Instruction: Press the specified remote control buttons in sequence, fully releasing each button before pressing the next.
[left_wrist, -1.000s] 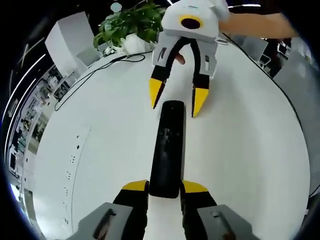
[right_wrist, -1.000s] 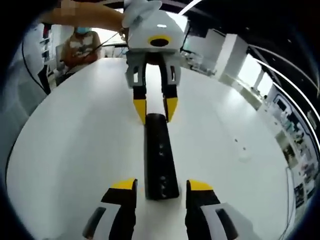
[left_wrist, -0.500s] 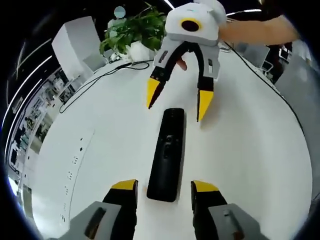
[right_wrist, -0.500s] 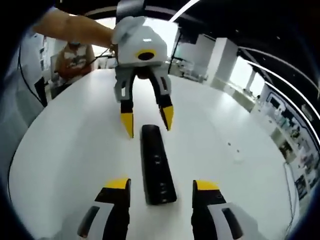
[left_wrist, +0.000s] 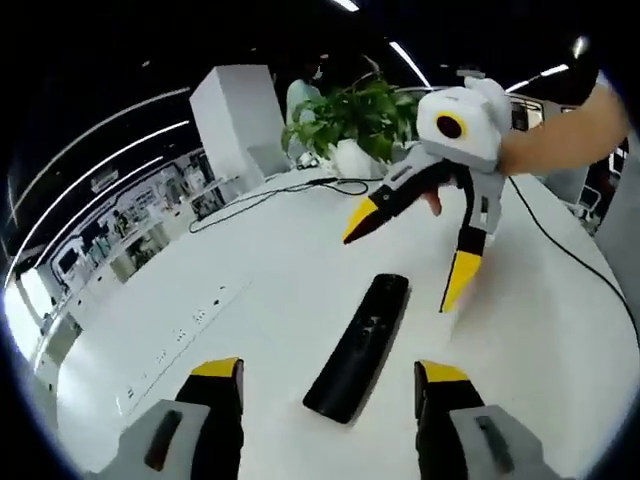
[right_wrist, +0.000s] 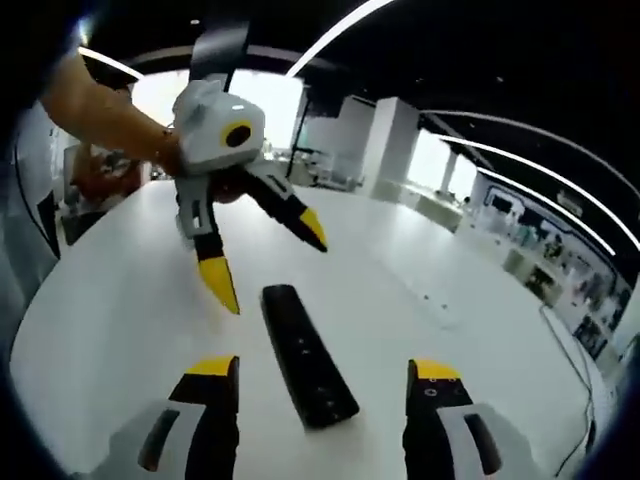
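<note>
Both claws raised clear of the remote control, jaws spread wide.

Since the earlier frames you have lifted both claws away: the left claw (left_wrist: 330, 375) no longer brackets the near end of the remote control (left_wrist: 360, 345), and the right claw (right_wrist: 325, 370) now hangs above it, tilted. One remote lies flat on the white surface (left_wrist: 250, 300), well in from its edges, untouched. Its buttons are too small to read. Count: one remote, two claws, one potted plant (left_wrist: 355, 120) at the far edge, one dark cable (left_wrist: 270, 195) beside it. Your hand behind the right claw is partly cut off.
</note>
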